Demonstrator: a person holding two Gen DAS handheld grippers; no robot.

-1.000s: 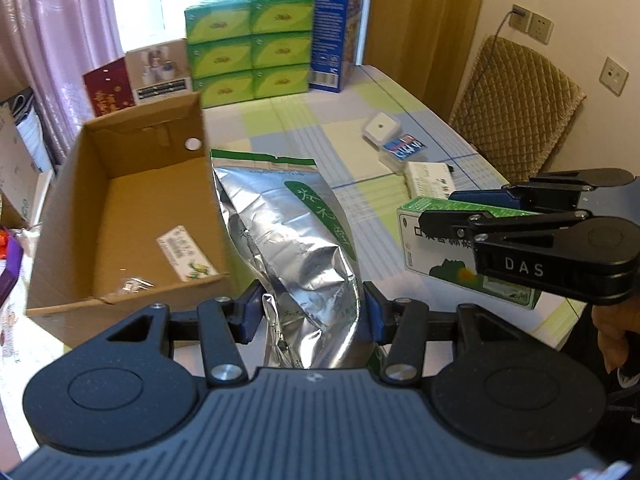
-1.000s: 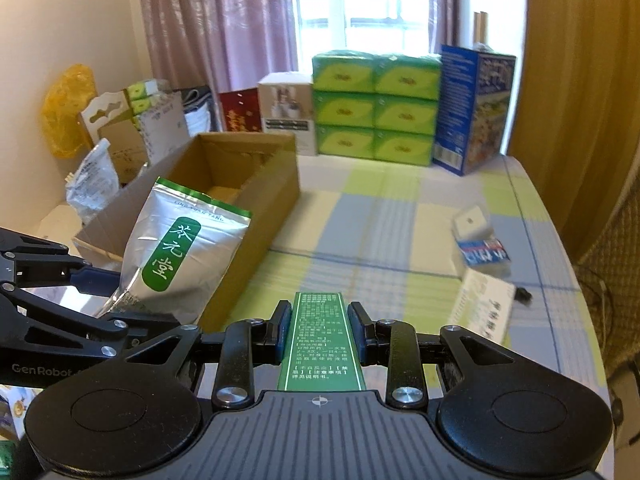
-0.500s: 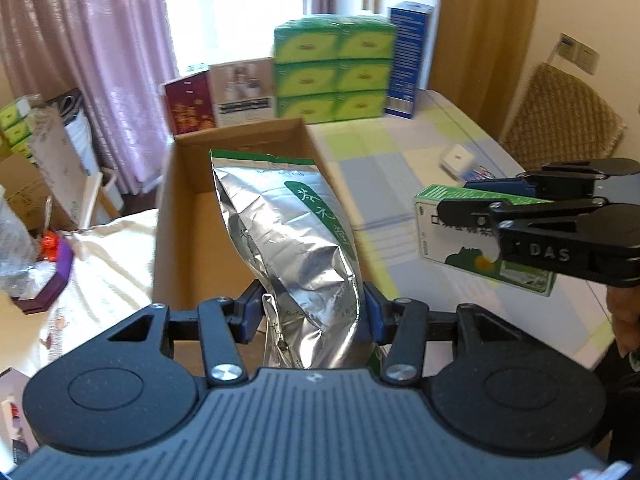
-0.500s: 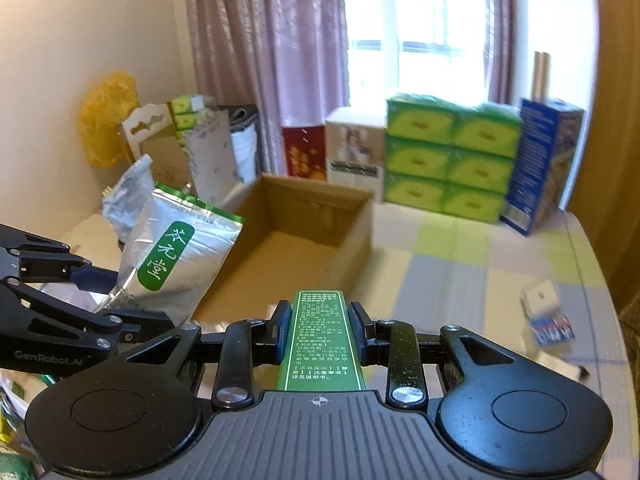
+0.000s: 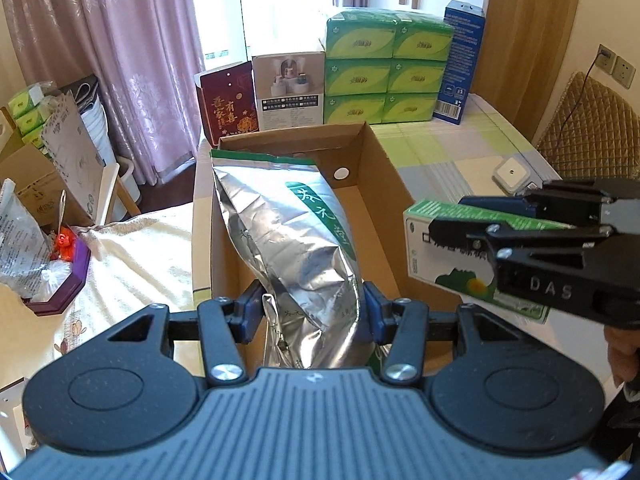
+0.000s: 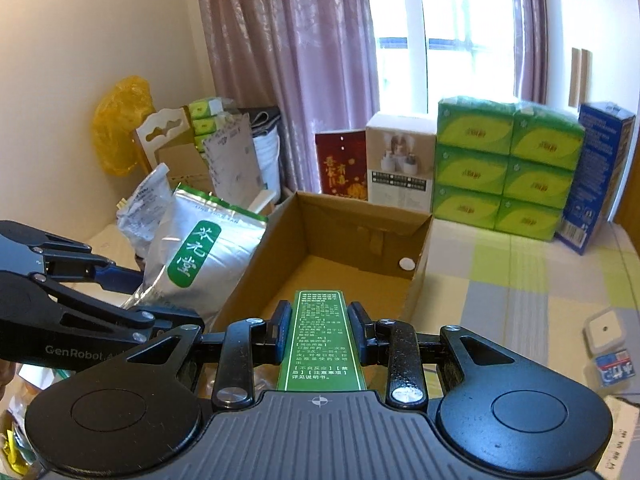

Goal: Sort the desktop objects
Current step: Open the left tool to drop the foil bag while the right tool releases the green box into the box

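My left gripper (image 5: 312,312) is shut on a silver foil bag (image 5: 288,236) with a green label, held upright above the open cardboard box (image 5: 376,168). In the right wrist view the same foil bag (image 6: 200,256) hangs at the box's left wall, held by the left gripper (image 6: 132,296). My right gripper (image 6: 320,332) is shut on a green and white medicine box (image 6: 320,336), raised near the front of the cardboard box (image 6: 416,276). From the left wrist view that medicine box (image 5: 448,248) sits at the right, clamped by the right gripper (image 5: 452,216).
Stacked green tissue packs (image 5: 384,72), a blue carton (image 5: 460,60), a white product box (image 5: 288,88) and a red box (image 5: 228,100) line the table's far end. A small white square box (image 6: 604,332) and a blue-labelled pack (image 6: 614,368) lie on the checked tablecloth (image 6: 520,280). Clutter fills the left side.
Both grippers have risen and swung left with their loads. The foil bag now hangs over the cardboard box, and the medicine box has come closer to the box's near end.
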